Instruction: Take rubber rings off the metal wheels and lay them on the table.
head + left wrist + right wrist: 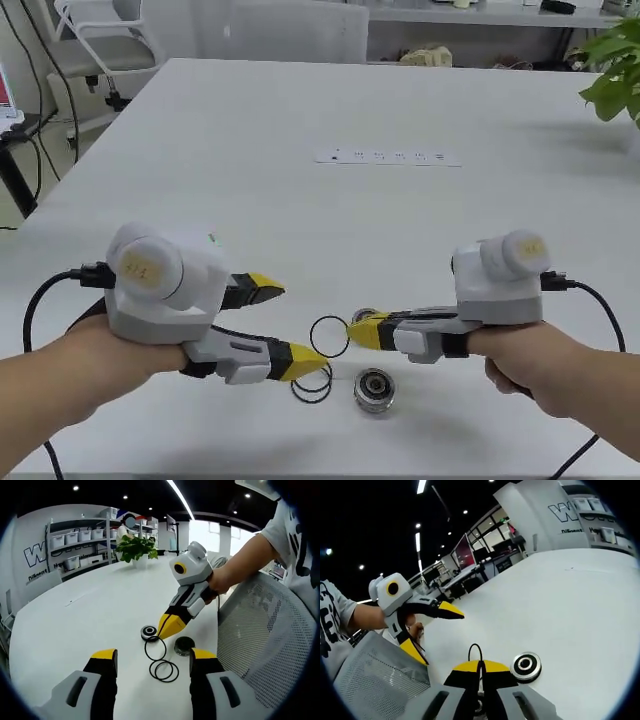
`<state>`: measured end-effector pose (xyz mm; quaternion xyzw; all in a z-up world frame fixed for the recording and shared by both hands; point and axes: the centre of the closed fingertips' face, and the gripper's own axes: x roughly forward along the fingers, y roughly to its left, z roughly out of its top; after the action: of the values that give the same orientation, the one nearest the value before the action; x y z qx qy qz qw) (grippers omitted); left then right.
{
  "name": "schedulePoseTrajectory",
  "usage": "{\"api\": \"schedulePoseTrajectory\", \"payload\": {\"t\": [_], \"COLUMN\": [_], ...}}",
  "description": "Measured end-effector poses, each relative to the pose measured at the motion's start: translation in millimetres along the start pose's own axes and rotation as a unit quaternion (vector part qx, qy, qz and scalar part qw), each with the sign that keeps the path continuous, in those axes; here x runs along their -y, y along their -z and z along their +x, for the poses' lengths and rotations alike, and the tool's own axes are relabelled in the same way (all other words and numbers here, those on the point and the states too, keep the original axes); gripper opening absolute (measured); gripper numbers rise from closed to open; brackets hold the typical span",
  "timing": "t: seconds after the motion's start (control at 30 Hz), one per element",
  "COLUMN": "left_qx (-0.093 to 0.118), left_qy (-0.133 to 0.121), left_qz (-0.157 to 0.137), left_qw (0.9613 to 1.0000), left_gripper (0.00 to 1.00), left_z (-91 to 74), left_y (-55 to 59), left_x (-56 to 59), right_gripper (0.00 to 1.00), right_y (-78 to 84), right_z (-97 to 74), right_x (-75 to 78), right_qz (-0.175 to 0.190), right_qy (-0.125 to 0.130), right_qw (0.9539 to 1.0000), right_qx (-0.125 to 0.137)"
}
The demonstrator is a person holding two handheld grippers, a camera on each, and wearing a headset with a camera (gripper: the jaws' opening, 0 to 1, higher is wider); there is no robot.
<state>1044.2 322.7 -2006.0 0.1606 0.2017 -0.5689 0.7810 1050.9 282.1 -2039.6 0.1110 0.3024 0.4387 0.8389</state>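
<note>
One rubber ring [475, 645] between tips of right tool [481, 664].

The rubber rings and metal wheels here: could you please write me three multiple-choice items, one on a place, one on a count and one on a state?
1. Where do the loose rubber rings lie?
A. on the table just beside the nearer metal wheel
B. stacked on top of a wheel
C. at the table's far edge
2. How many metal wheels are on the table?
A. one
B. two
C. four
3. What state is the right tool in?
A. wide open
B. shut on nothing
C. shut on a rubber ring
Answers: 1 A, the head view shows them flat beside that wheel; 2 B, the nearer one plus a second wheel by the right tool's tip; 3 C, the right gripper view shows its jaws closed on the ring's loop.
</note>
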Motion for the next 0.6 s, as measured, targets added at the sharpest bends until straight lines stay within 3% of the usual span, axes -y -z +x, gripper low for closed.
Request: {"api": "schedulePoseTrajectory", "payload": {"t": [0.27, 0.6], "left_qx": [-0.005, -0.006], "left_qy": [-0.008, -0.011], "left_qz": [-0.008, -0.011], "left_qw": [0.9999, 0.9999], "left_gripper": [0.56, 0.57], "left_z": [-7.1, -9.5], "left_y": [8.5, 13.6], "left_x": [-5.1, -6.6], "right_gripper": [0.00, 0.00], "right_y": [8.9, 21.0], "right_z": [11.9, 20.1], "right_x": [-8.7, -4.9], "right_qz": [0.000, -0.004], "right_qy": [-0.011, 0.000], "right_qw": [0.9998, 0.9992], "right_qx": [-0.018, -0.039]}}
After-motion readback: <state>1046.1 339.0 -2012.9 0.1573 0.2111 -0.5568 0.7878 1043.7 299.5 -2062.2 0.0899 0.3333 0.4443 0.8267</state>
